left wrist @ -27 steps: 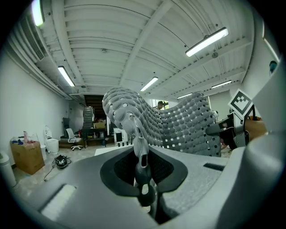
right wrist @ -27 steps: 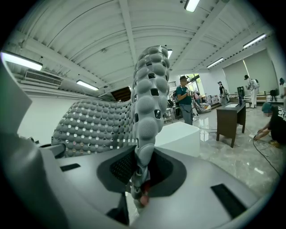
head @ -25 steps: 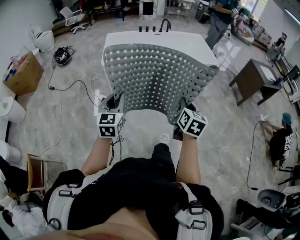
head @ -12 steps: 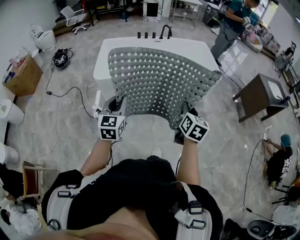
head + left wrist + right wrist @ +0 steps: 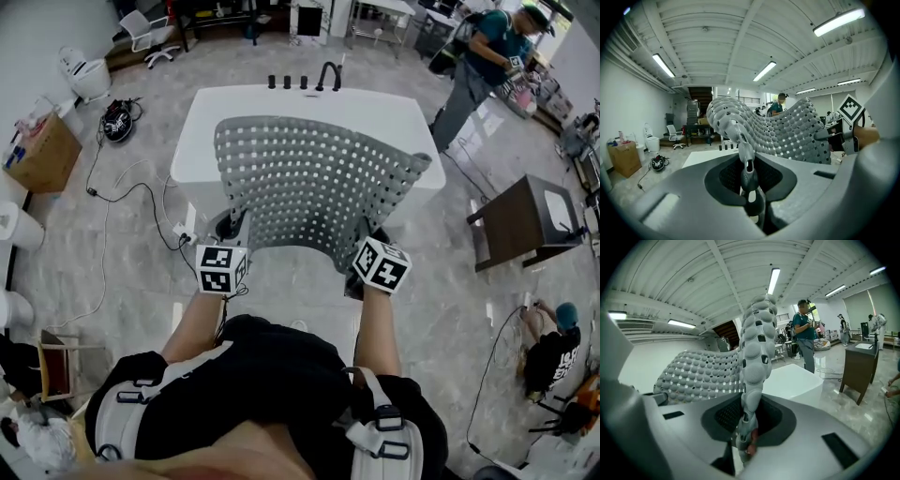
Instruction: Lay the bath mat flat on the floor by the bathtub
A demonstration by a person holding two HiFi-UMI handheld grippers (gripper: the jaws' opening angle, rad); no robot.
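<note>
In the head view you hold the bath mat (image 5: 319,178) spread in the air over the bathtub (image 5: 197,122), not yet laid. Next, lower it onto the bare floor (image 5: 281,281) before the tub's near rim, clear of the cord (image 5: 122,192).

In the left gripper view, your left gripper (image 5: 748,187) pinches one corner.

In the right gripper view, your right gripper (image 5: 746,437) pinches the other.

1. The bath mat (image 5: 314,183) hangs spread in the air before the camera wearer (image 5: 272,375), over the near rim of the bathtub (image 5: 272,108).
2. Taps (image 5: 302,81) line the tub's far rim.
3. On the floor (image 5: 441,281), a bench (image 5: 527,214) stands right of the tub and a box (image 5: 42,150) well to its left.
4. A bystander (image 5: 483,61) stands behind the bench.
</note>
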